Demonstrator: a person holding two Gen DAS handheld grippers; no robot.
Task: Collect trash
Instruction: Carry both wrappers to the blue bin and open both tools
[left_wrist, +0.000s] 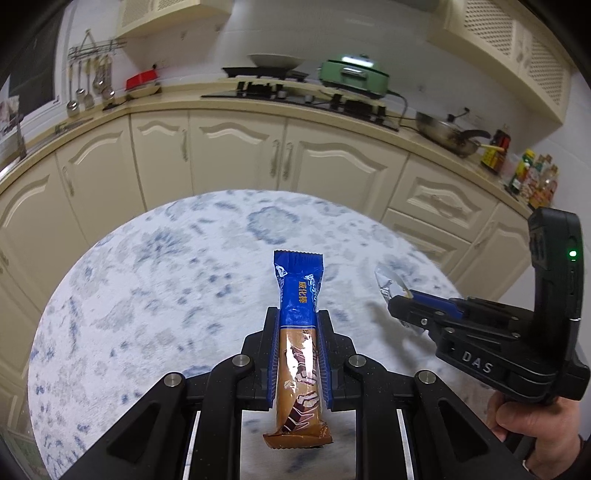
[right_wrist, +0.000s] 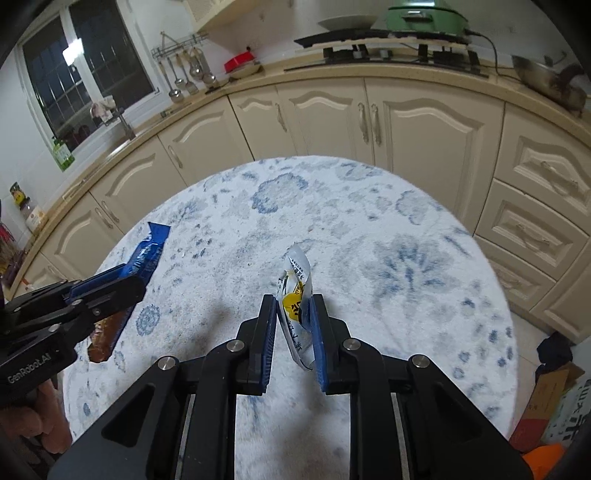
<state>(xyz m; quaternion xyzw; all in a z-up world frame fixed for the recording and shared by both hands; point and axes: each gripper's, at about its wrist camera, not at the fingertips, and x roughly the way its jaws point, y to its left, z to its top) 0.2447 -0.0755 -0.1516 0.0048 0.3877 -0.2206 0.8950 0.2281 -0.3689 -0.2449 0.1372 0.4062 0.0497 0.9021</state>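
Round table (left_wrist: 147, 280) | wafer wrapper (left_wrist: 298, 332) lengthwise along left gripper (left_wrist: 298, 325) fingers

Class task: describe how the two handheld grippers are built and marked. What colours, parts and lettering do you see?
Both grippers, left and right, are black with blue ribbed finger pads and silver pivot pins. One body reads "DAS", the other "GenRobot.AI". A green light glows on the right unit.

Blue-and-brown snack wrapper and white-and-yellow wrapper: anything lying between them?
Nothing: between the blue-and-brown snack wrapper and the white-and-yellow wrapper, the right wrist view shows only bare patterned tablecloth.
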